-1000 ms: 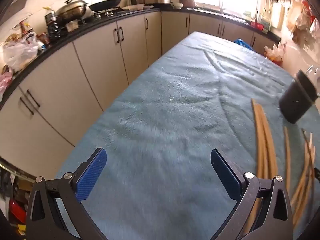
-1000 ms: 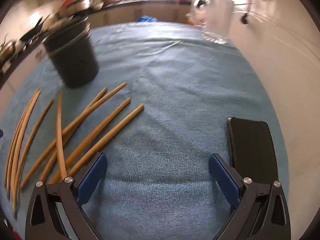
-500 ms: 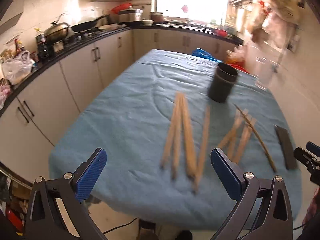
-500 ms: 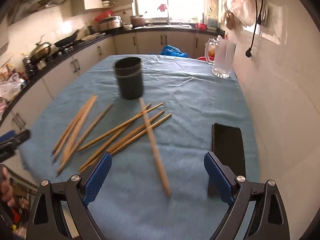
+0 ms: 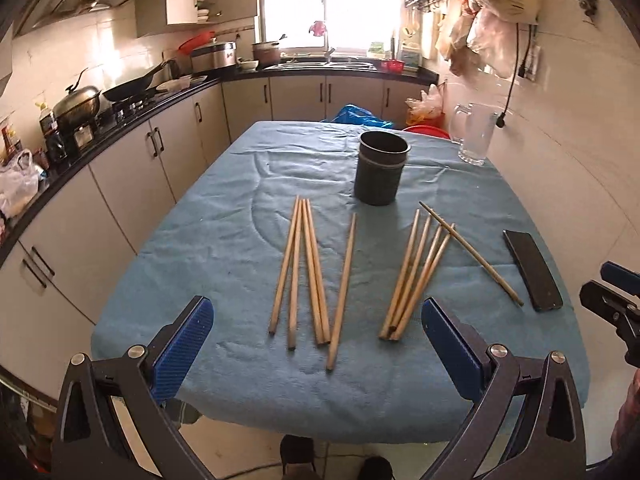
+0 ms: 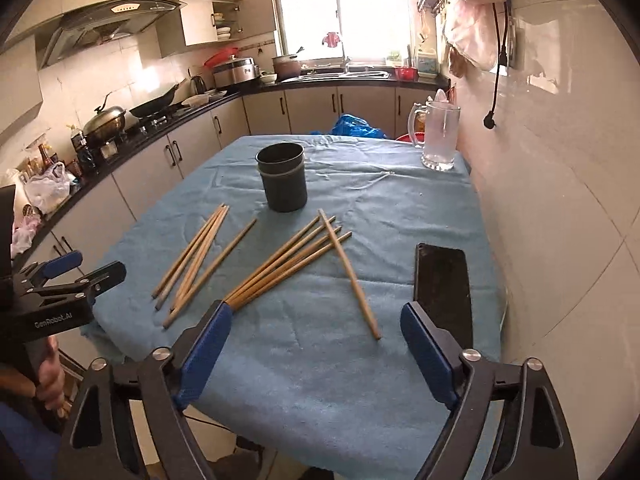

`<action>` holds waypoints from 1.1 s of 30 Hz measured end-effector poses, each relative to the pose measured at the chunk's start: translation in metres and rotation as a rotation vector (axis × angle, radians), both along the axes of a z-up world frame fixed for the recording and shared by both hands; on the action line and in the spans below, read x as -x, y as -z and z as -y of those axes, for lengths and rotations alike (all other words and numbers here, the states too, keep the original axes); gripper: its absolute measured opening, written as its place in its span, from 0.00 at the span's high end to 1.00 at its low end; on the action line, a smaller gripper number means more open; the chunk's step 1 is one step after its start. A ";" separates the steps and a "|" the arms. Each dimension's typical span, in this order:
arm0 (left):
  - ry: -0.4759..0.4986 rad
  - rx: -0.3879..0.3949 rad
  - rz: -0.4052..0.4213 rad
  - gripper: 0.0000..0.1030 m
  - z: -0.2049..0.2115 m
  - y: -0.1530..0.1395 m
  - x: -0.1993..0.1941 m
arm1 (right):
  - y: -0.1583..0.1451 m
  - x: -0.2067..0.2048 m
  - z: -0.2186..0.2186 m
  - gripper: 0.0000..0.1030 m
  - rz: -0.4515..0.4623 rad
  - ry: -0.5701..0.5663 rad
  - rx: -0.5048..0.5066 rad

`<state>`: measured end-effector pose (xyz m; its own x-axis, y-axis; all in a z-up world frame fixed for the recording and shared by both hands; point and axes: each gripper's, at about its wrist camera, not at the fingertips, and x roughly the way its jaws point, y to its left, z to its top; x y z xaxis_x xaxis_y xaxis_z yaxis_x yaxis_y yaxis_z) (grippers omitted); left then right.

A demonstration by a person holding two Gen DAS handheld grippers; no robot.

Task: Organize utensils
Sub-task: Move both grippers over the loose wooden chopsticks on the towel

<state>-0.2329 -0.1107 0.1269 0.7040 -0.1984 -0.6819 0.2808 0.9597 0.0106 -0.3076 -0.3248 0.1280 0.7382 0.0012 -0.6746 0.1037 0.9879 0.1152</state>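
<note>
Black hand-held gripper (image 6: pixel 316 344) frames w/ blue ribbed pads, silver screws, "GenRobot.AI" marking.

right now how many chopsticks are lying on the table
10: four bunched on the left, one alone beside them, four fanned right of centre, one crossing their far tips. None in the black cup.

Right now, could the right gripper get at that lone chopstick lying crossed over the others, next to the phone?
Probably yes. The right gripper is open and empty, the crossed chopstick lies just ahead of it on the blue cloth, and nothing stands between them. The phone lies beside it, apart.
</note>
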 end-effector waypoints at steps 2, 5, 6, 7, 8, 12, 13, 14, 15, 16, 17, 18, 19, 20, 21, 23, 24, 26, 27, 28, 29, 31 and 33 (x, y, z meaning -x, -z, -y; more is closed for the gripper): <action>0.010 -0.012 0.003 0.00 0.003 -0.001 0.003 | -0.001 0.002 0.002 0.16 0.003 -0.007 -0.012; 0.016 -0.024 0.007 0.00 0.004 -0.002 0.003 | -0.003 0.003 0.000 0.16 0.015 -0.014 -0.019; 0.015 -0.026 0.009 0.00 0.004 -0.003 0.003 | -0.004 0.003 -0.001 0.16 0.019 -0.021 -0.020; 0.015 -0.026 0.011 0.00 0.003 -0.003 0.004 | -0.004 0.002 -0.001 0.16 0.018 -0.025 -0.021; 0.015 -0.027 0.013 0.00 0.003 -0.003 0.004 | -0.004 0.002 -0.001 0.16 0.019 -0.029 -0.021; 0.010 -0.033 0.016 0.00 0.003 -0.004 0.004 | -0.002 -0.001 -0.003 0.16 0.021 -0.044 -0.026; 0.010 -0.034 0.017 0.00 0.002 -0.005 0.004 | -0.002 -0.002 -0.002 0.16 0.021 -0.045 -0.027; 0.008 -0.034 0.018 0.00 0.002 -0.005 0.004 | -0.001 -0.003 -0.002 0.16 0.020 -0.046 -0.027; 0.006 -0.034 0.019 0.00 0.002 -0.006 0.003 | -0.002 -0.003 -0.002 0.16 0.020 -0.047 -0.025; 0.004 -0.036 0.020 0.00 0.002 -0.006 0.002 | -0.001 -0.004 -0.003 0.16 0.020 -0.048 -0.024; 0.003 -0.036 0.022 0.00 0.001 -0.007 0.002 | -0.001 -0.005 -0.003 0.16 0.020 -0.052 -0.027; 0.003 -0.036 0.022 0.00 0.001 -0.008 0.002 | -0.001 -0.006 -0.004 0.16 0.020 -0.056 -0.028; 0.003 -0.037 0.023 0.00 0.001 -0.008 0.001 | -0.002 -0.007 -0.004 0.16 0.020 -0.058 -0.027; 0.004 -0.039 0.023 0.00 0.001 -0.008 0.001 | -0.002 -0.007 -0.005 0.16 0.020 -0.060 -0.028; 0.005 -0.040 0.023 0.00 0.001 -0.008 0.001 | -0.002 -0.008 -0.005 0.16 0.021 -0.063 -0.030; 0.006 -0.040 0.025 0.00 0.001 -0.009 0.000 | -0.002 -0.010 -0.004 0.16 0.020 -0.064 -0.036; 0.007 -0.041 0.026 0.00 0.001 -0.009 0.000 | -0.002 -0.011 -0.004 0.16 0.018 -0.063 -0.039; 0.008 -0.046 0.029 0.00 0.001 -0.011 -0.001 | -0.002 -0.013 -0.003 0.16 0.015 -0.063 -0.047; 0.007 -0.047 0.028 0.00 0.001 -0.011 -0.001 | -0.001 -0.013 -0.003 0.16 0.016 -0.064 -0.049; 0.007 -0.045 0.028 0.00 0.001 -0.010 -0.001 | -0.001 -0.015 -0.003 0.16 0.015 -0.063 -0.050; 0.005 -0.047 0.027 0.00 0.001 -0.011 -0.002 | -0.001 -0.014 -0.002 0.16 0.015 -0.063 -0.051; 0.004 -0.049 0.026 0.00 0.000 -0.013 -0.003 | -0.001 -0.015 -0.001 0.16 0.014 -0.061 -0.055; 0.003 -0.054 0.024 0.00 0.000 -0.013 -0.004 | -0.001 -0.017 -0.001 0.16 0.011 -0.060 -0.059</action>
